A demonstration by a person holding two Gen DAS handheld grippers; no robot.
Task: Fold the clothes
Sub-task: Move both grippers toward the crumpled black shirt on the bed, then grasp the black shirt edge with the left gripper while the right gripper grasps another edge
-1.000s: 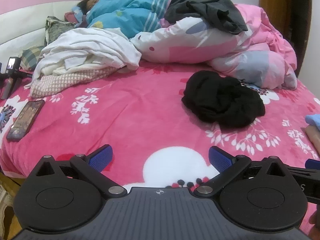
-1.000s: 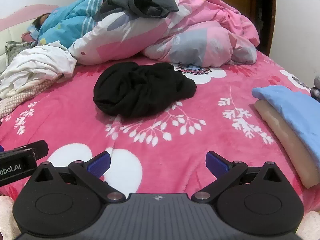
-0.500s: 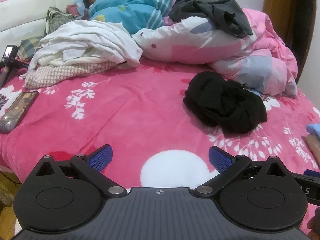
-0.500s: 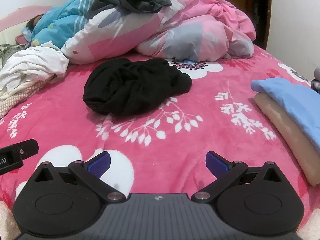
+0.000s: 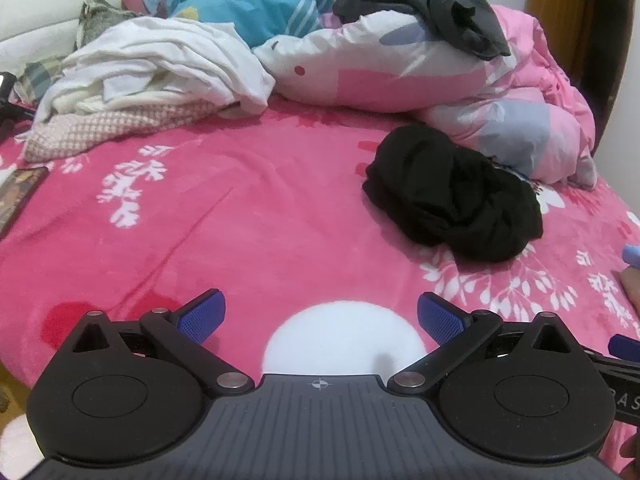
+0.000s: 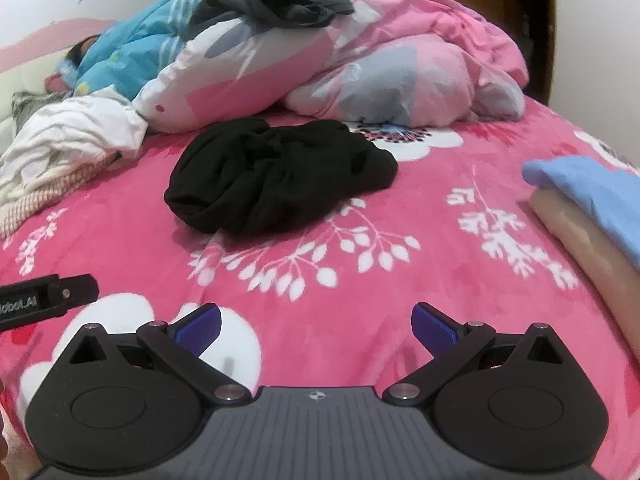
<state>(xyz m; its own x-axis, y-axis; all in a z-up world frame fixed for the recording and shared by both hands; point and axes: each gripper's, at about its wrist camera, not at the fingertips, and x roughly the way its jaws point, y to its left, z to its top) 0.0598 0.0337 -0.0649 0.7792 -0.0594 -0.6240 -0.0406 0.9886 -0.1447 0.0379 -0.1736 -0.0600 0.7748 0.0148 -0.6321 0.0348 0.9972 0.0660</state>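
Ahead, crumpled black garment (image 6: 276,176) well beyond spread, empty right claw (image 6: 316,326).

Hot pink bed blanket (image 5: 248,216) with white leaf sprigs and white round patches beneath both tongs. Plain black crumpled garment (image 6: 276,176) ahead of the right tongs (image 6: 316,322). Blue pads on black arms for the left tongs (image 5: 320,314), same for the right. Sky-blue folded cloth (image 6: 596,192) over a beige one (image 6: 588,248), right of the right tongs. Far ahead: pink, white and grey quilt (image 5: 420,80), charcoal garment (image 5: 436,8) on top, white heap (image 5: 160,68) ahead-left over a pink-and-white checked cloth (image 5: 112,128).
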